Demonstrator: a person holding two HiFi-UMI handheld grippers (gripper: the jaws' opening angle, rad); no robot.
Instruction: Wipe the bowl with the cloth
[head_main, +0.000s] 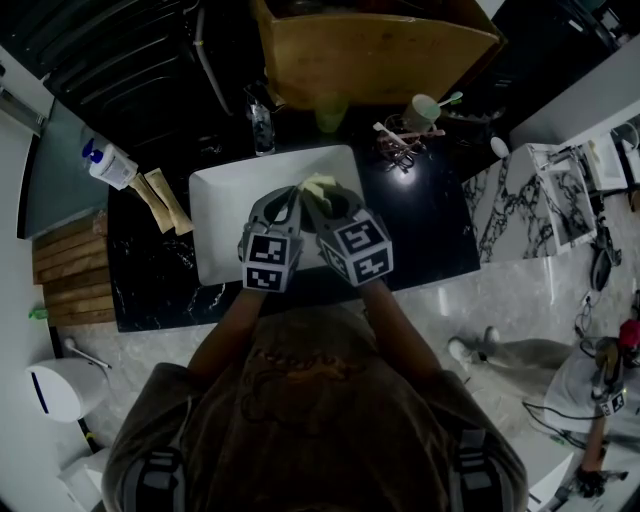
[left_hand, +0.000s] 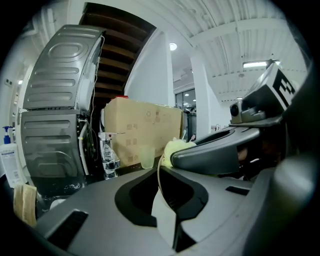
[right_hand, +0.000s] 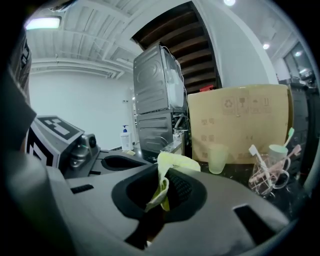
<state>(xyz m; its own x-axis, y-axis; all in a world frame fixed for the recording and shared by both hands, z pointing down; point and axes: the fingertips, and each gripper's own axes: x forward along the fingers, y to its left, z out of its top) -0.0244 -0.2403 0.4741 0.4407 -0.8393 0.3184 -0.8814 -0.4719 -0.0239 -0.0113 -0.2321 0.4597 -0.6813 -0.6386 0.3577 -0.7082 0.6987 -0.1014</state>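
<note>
Head view: left tongs (head_main: 288, 203) and right tongs (head_main: 333, 203) held close together, tips nearly meeting, over a white basin (head_main: 220, 225) set in the black marble bench (head_main: 425, 230). Pale yellow cloth (head_main: 318, 185) shows between the tips; the bowl cannot be made out here. A cardboard box (head_main: 370, 50) and a pale green cup (head_main: 330, 112) stand behind the basin. Left gripper view: left tongs clenched on the thin white rim of the bowl (left_hand: 161, 215), seen edge-on between the jaws; the cloth sits at the bowl's far edge, with a finger of the right tongs lying across it. Right gripper view: right tongs clenched on the cloth, a yellow-green fold pinched between the jaws and bunching up above them.
</note>
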